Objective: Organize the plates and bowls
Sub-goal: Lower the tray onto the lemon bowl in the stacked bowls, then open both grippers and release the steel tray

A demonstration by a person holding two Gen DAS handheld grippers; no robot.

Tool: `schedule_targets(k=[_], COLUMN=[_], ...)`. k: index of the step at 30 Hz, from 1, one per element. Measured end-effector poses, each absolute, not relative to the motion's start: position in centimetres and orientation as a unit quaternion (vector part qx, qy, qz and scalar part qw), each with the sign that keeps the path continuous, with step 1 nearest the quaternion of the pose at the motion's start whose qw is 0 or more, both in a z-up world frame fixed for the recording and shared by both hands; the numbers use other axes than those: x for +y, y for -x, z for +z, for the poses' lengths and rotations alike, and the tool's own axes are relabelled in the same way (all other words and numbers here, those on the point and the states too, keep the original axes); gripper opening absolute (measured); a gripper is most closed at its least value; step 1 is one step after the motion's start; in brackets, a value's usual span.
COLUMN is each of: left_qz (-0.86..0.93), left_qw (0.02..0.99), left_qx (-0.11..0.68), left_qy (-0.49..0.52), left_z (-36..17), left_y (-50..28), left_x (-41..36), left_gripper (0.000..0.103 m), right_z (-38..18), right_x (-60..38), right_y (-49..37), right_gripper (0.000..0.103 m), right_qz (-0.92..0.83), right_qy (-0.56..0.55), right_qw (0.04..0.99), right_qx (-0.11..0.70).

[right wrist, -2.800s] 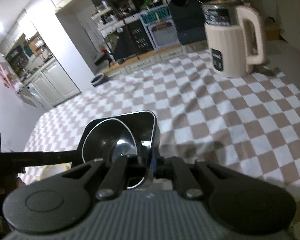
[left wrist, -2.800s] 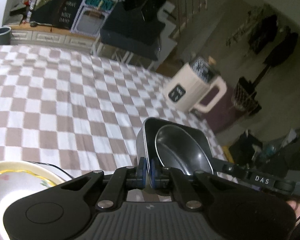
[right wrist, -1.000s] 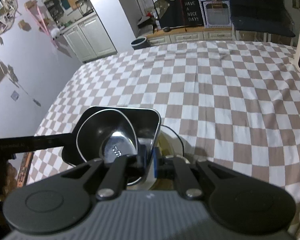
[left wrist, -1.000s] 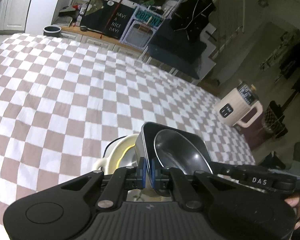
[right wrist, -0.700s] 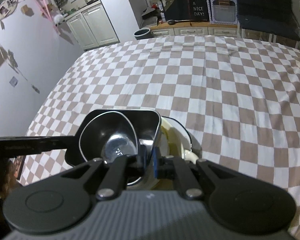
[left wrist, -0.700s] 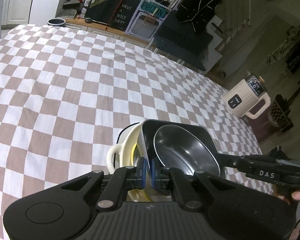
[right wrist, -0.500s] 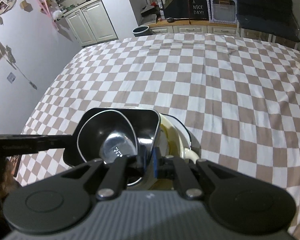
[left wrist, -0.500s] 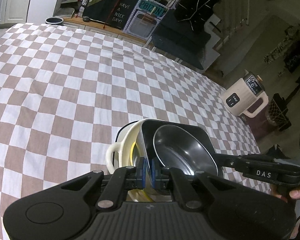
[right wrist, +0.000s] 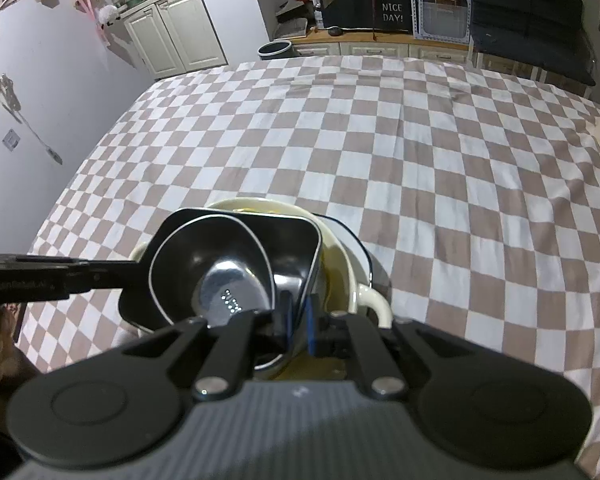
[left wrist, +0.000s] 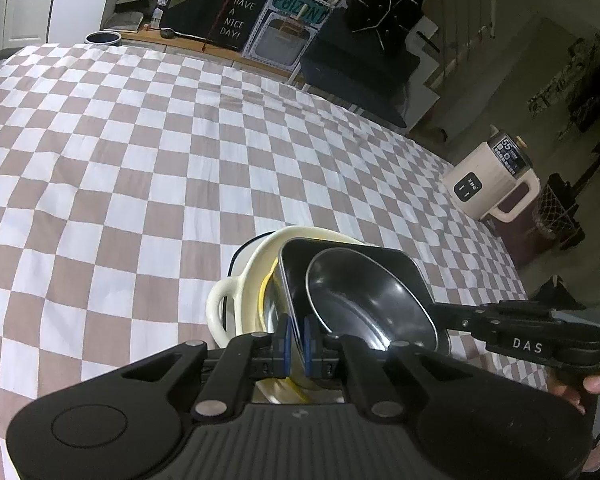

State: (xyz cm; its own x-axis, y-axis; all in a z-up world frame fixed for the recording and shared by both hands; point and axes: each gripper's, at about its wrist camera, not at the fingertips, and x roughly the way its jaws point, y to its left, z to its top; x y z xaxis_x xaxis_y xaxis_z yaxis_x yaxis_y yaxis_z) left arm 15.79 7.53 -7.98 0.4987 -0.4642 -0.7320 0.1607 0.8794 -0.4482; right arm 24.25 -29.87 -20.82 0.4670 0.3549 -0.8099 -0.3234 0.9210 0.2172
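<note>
A brown-and-white checked cloth (left wrist: pixel 148 152) covers the bench, and near its front edge a dark square metal dish (left wrist: pixel 384 264) with a round steel bowl (left wrist: pixel 364 308) nested inside sits tilted in a cream handled bowl (left wrist: pixel 236 300). The left gripper (left wrist: pixel 295 340) and right gripper (right wrist: pixel 298 320) each have their jaws pinched narrow on opposite rims of the square dish. A cream electric kettle (left wrist: pixel 488 184) stands well apart at the far right edge.

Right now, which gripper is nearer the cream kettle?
Right. The right gripper clamps the square tray's rim on the kettle's side; the left gripper clamps the opposite rim, farther from the kettle.
</note>
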Motion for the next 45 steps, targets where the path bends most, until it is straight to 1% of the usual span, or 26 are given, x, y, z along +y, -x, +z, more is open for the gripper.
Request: schedule_targets(k=[14, 23, 25, 26, 27, 34, 35, 37, 39, 40, 42, 43, 45], left_qz=[-0.182, -0.183, -0.183, -0.183, -0.183, -0.177, -0.176, -0.172, -0.169, -0.168, -0.163, -0.159, -0.155], left_qw=[0.852, 0.849, 0.849, 0.85, 0.85, 0.85, 0.851, 0.855, 0.86, 0.862, 0.868, 0.872, 0.879], left_qx=[0.464, 0.466, 0.464, 0.462, 0.461, 0.468, 0.467, 0.462, 0.457, 0.454, 0.447, 0.442, 0.432], left_qy=[0.159, 0.17, 0.174, 0.176, 0.176, 0.166, 0.164, 0.158, 0.153, 0.151, 0.144, 0.139, 0.132], left_z=[-8.1, -7.9, -7.7, -7.6, -7.6, -7.3, -7.1, -6.6, -6.1, -5.7, -5.0, -4.6, -3.7], left_y=[-16.0, -16.1, -16.1, -16.1, -16.1, -16.1, -16.0, -15.7, -15.3, -15.0, -14.5, -14.2, -13.5], left_x=[7.4, 7.7, 7.9, 7.9, 8.0, 7.9, 7.9, 7.8, 7.7, 7.6, 7.5, 7.4, 7.3], left_gripper=[0.006, 0.006, 0.009, 0.012, 0.018, 0.02, 0.023, 0.03, 0.036, 0.037, 0.043, 0.048, 0.058], right_z=[-21.1, -21.1, -21.0, -20.8, -20.6, -20.5, -20.4, -20.1, -19.6, -19.3, -18.6, -18.2, -17.4], right_x=[-30.0, -30.4, -30.5, -30.6, -30.6, -30.2, -30.1, -30.1, -30.2, -30.2, -30.4, -30.5, -30.8], right_y=[-24.5, -24.5, -24.5, -24.5, -24.3, -24.3, -24.2, -23.9, -23.4, -23.1, -22.4, -22.0, -21.2], right_gripper=[0.01, 0.011, 0.012, 0.013, 0.013, 0.013, 0.014, 0.018, 0.03, 0.032, 0.042, 0.045, 0.054], right_qz=[0.21, 0.208, 0.208, 0.208, 0.206, 0.194, 0.193, 0.191, 0.186, 0.183, 0.18, 0.178, 0.173], right_qy=[-0.004, -0.016, -0.023, -0.027, -0.03, -0.029, -0.029, -0.029, -0.028, -0.026, -0.026, -0.026, -0.026], right_qw=[0.851, 0.85, 0.852, 0.853, 0.855, 0.859, 0.86, 0.863, 0.869, 0.872, 0.879, 0.883, 0.891], right_qx=[0.482, 0.484, 0.48, 0.477, 0.474, 0.473, 0.472, 0.467, 0.458, 0.453, 0.441, 0.434, 0.418])
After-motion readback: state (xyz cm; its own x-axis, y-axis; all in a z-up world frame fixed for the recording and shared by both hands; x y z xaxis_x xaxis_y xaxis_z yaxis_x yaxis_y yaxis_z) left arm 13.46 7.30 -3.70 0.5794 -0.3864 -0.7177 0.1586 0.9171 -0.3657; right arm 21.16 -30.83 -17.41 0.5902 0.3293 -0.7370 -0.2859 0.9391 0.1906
